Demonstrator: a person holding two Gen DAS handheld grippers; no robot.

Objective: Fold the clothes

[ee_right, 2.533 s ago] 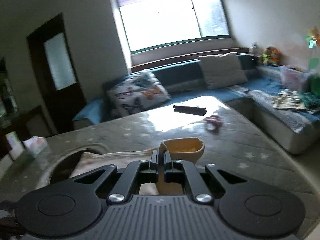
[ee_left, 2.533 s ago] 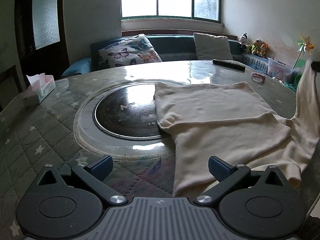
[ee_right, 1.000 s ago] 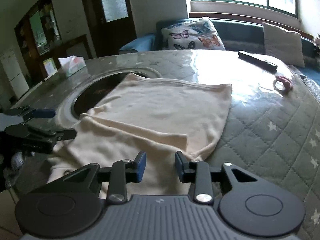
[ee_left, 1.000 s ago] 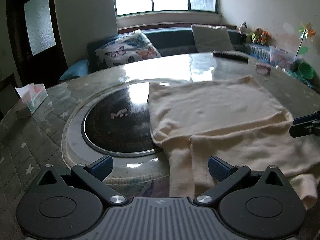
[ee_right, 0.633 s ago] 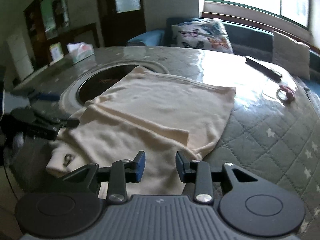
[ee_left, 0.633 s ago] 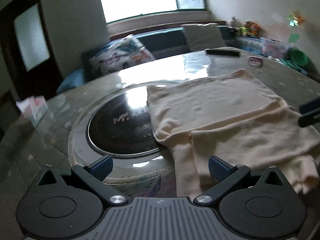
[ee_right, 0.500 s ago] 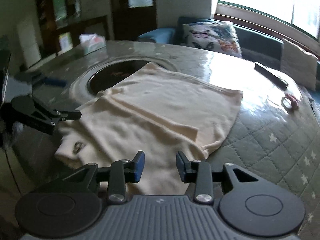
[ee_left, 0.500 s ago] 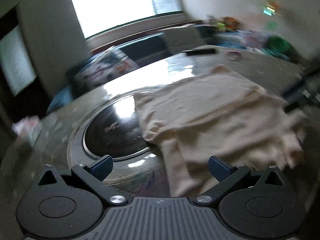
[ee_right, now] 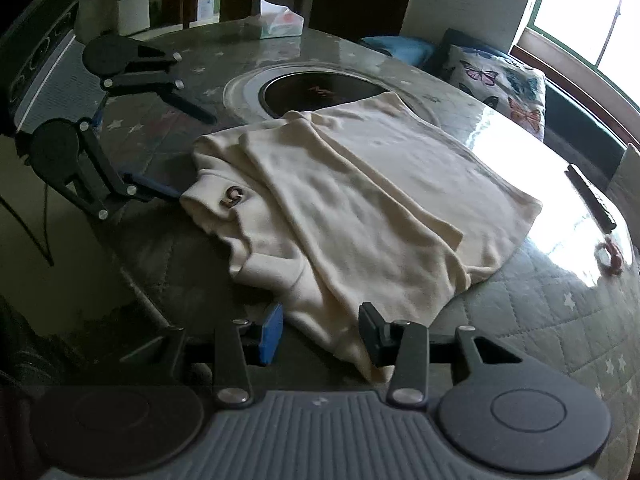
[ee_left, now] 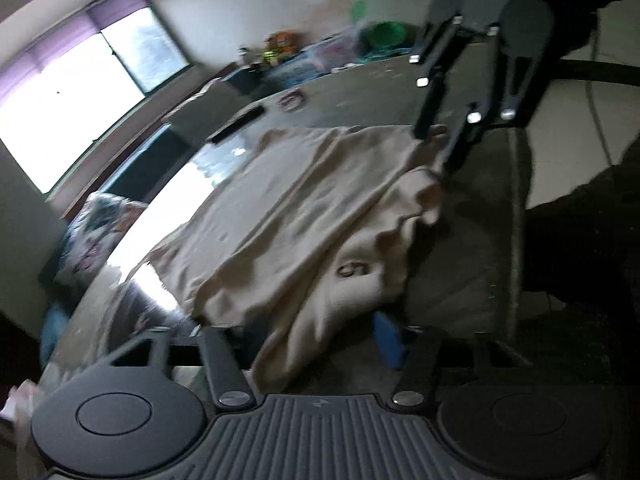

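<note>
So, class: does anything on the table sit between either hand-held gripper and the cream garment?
Nothing visible does. The cream garment already lies between the open fingers of the right hand-held gripper, and the left hand-held gripper is at its collar end.

A tissue box [ee_right: 280, 22] was seen at the far edge of the quilted table [ee_right: 560, 320], a butterfly cushion [ee_right: 500, 84] beyond it, a remote [ee_right: 590, 196] near a pink ring [ee_right: 610, 258].

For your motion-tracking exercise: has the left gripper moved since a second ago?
Yes. In the right wrist view the left gripper now sits nearer the tissue box, its jaws closing beside the sweater.
</note>
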